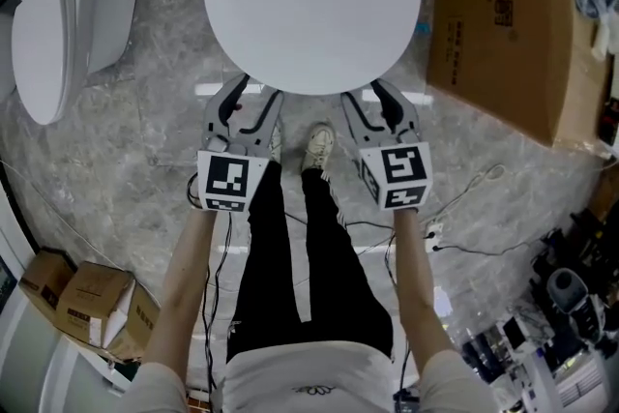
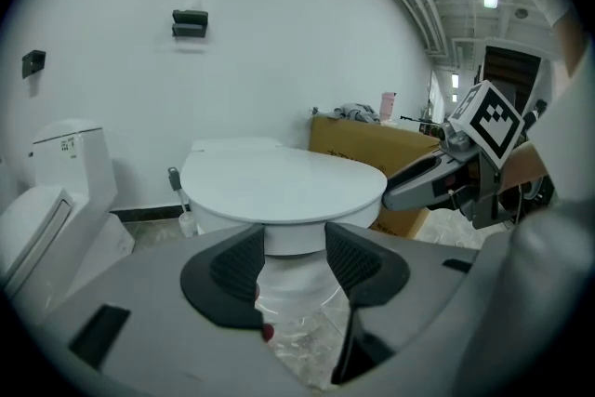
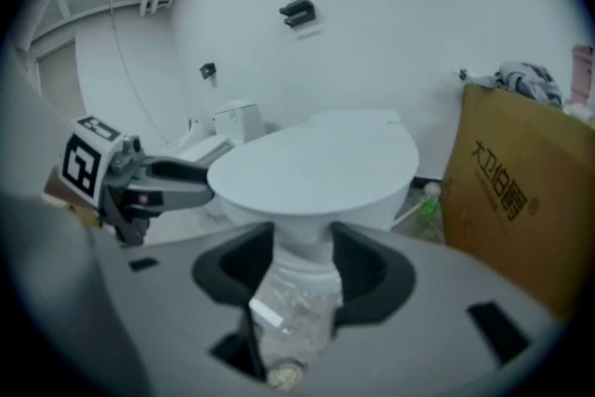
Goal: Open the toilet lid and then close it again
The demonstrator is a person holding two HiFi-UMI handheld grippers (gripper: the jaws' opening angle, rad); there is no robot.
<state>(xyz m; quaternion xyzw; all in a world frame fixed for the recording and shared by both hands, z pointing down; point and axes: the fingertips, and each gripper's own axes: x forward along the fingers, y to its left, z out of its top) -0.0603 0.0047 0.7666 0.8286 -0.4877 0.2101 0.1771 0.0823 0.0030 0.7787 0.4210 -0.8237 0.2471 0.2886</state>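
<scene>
Toilet lid [image 1: 311, 0] was down, flat on the bowl [image 2: 296, 239], straight ahead of you. You had L gripper [image 1: 253, 102] & R gripper [image 1: 370, 102] side by side at its front edge, tips under the rim; contact unclear. Both jaw pairs stood apart, nothing pinched. Cardboard box [image 1: 503, 24] sat to the R.
</scene>
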